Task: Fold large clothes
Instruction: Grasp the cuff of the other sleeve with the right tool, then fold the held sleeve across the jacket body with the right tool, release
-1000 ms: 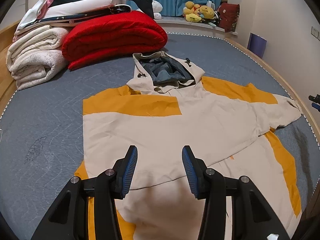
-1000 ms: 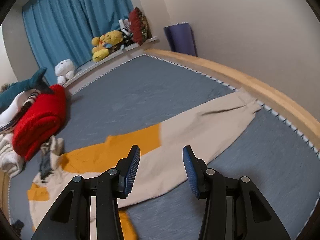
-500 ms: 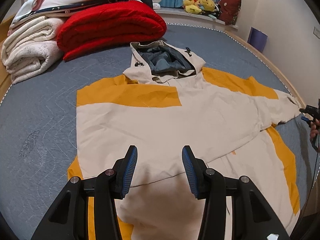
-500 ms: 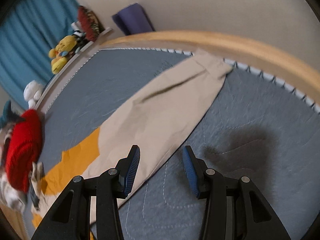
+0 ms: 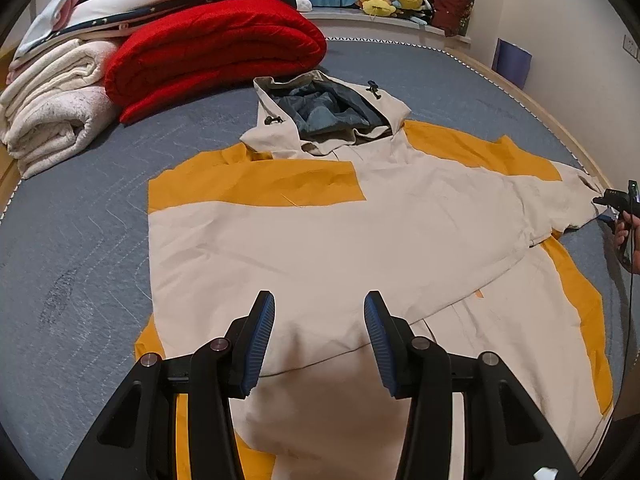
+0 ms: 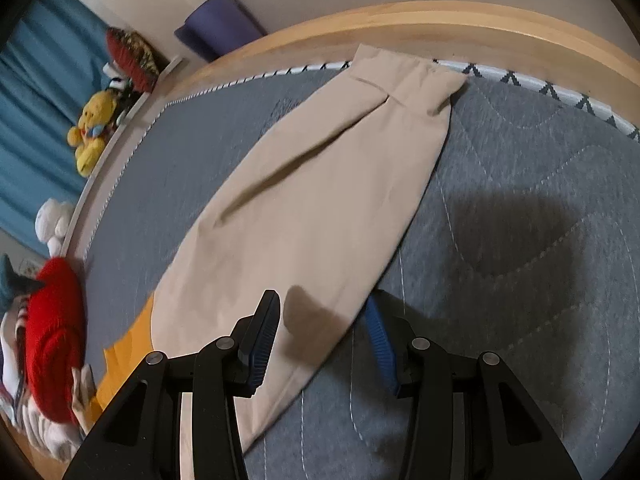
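Fingers of the right gripper (image 6: 320, 344) are standing apart, straddling the lower edge of the outstretched sleeve (image 6: 320, 184) without pinching it; one blue pad is lying partly under the cloth. Fingers of the left gripper (image 5: 318, 344) are hanging equally parted and empty above the jacket (image 5: 340, 240), which is lying spread across the bed (image 5: 80, 240), hood toward the red quilt (image 5: 216, 60). One side is already lying folded over the body; this sleeve, reaching the bed's wooden edge (image 6: 440, 24), is awaiting folding.
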Action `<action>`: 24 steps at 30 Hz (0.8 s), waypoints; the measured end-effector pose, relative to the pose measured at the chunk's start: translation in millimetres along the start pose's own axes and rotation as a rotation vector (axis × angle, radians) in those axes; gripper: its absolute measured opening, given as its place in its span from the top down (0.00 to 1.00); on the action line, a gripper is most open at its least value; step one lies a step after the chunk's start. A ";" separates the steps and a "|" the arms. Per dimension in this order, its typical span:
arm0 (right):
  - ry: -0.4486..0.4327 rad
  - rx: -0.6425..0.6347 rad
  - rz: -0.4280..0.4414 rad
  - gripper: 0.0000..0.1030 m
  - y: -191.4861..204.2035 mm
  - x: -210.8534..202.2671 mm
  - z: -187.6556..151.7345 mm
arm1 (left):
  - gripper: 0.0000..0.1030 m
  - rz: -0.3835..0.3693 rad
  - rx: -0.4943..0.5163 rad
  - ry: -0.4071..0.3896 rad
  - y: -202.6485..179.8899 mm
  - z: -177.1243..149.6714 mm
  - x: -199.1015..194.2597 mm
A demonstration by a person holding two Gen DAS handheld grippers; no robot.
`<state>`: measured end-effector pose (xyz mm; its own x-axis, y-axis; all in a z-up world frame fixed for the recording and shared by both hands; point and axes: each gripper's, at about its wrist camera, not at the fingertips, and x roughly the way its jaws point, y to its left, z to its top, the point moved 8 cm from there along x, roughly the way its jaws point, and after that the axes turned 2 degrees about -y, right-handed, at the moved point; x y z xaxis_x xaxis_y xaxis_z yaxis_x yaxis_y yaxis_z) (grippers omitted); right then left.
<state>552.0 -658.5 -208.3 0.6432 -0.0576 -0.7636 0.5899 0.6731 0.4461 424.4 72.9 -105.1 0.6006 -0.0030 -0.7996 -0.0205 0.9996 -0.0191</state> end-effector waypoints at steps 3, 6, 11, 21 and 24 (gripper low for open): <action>-0.015 0.005 -0.022 0.56 3.7 3.9 10.2 | 0.57 0.006 -0.009 -0.005 5.5 1.9 -0.9; -0.038 0.007 -0.056 0.83 9.7 3.0 20.7 | 0.57 0.011 -0.025 -0.009 11.0 2.8 -2.1; -0.127 -0.130 -0.063 0.94 63.4 -25.0 42.7 | 0.57 0.011 -0.041 -0.021 17.5 6.4 -8.7; -0.175 -0.818 0.154 0.96 303.8 -125.2 -83.4 | 0.57 0.039 -0.147 -0.071 58.6 21.9 -28.5; -0.111 -0.990 0.289 0.96 367.0 -157.2 -179.7 | 0.57 0.049 -0.182 -0.075 74.5 23.6 -32.5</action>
<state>579.7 -269.9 -8.4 0.7676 0.1682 -0.6185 -0.2265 0.9739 -0.0163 422.2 148.1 -66.5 0.6531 0.0550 -0.7552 -0.1917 0.9769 -0.0946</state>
